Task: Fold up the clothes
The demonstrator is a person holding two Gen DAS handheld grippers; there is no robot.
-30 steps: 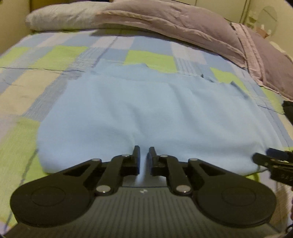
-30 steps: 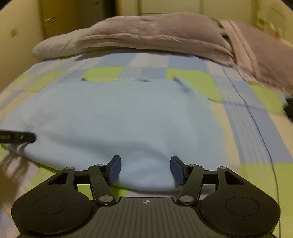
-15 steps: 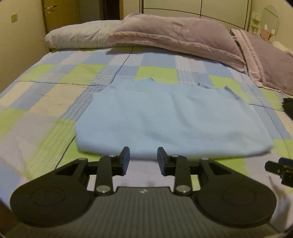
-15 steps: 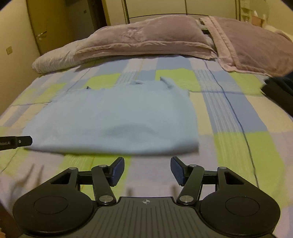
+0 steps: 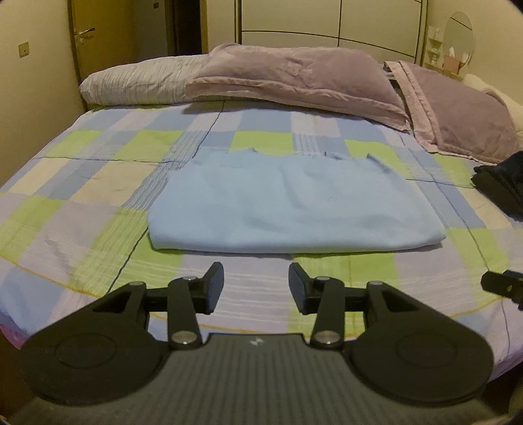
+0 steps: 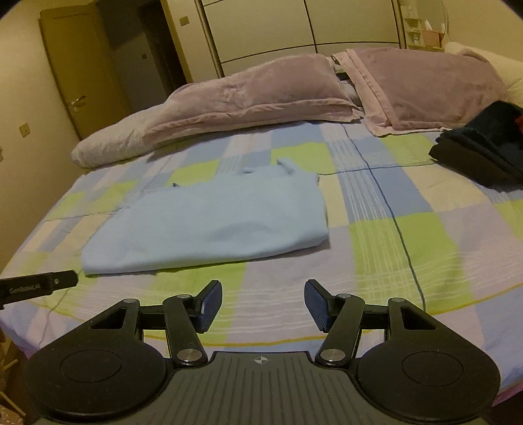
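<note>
A light blue garment (image 5: 287,202) lies folded into a flat rectangle on the checked bedspread (image 5: 98,183). In the right wrist view the garment (image 6: 212,225) sits left of centre. My left gripper (image 5: 256,281) hovers above the bed's near edge, short of the garment's front fold. Its jaws are opening and hold nothing. My right gripper (image 6: 263,300) is open and empty, also back from the garment. A tip of the right gripper (image 5: 503,284) shows at the left view's right edge, and the left gripper's finger (image 6: 39,284) shows at the right view's left edge.
Purple pillows (image 5: 294,78) and a striped pillow (image 5: 140,81) lie across the head of the bed. A dark folded pile of clothing (image 6: 483,147) rests on the right side of the bed. A door (image 6: 85,78) and wardrobe (image 5: 327,26) stand behind.
Both grippers have pulled back and risen from the garment, which now lies further off. The left gripper's jaws went from almost closed to apart; the right one's stayed the same width.
</note>
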